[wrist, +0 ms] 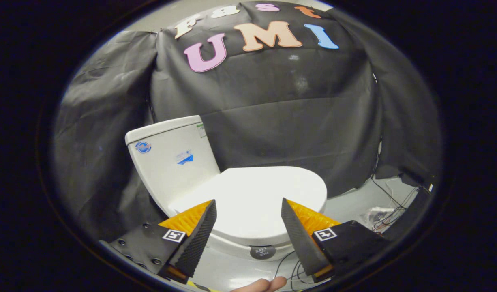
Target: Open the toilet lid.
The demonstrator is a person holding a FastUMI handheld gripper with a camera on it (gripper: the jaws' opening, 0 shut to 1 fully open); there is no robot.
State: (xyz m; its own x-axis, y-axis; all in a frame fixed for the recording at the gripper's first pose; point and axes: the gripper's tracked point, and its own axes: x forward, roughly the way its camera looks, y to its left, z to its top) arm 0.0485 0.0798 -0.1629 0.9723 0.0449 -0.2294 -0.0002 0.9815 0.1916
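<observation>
A white toilet stands ahead of me with its lid [256,194] lying flat and closed over the bowl. Its tank [171,156] rises behind the lid, toward the left finger's side, with small stickers on its front. My gripper [248,202] hovers above the near half of the lid, open, with the lid showing in the wide gap between the two fingers. Neither finger touches the lid. A round dark sticker [262,252] sits on the bowl's front rim below the lid's edge.
Black cloth walls close in behind and beside the toilet. Loose cables [384,217] and a clear bag lie on the pale floor beyond the right finger. A person's hand [260,285] shows just under the fingers.
</observation>
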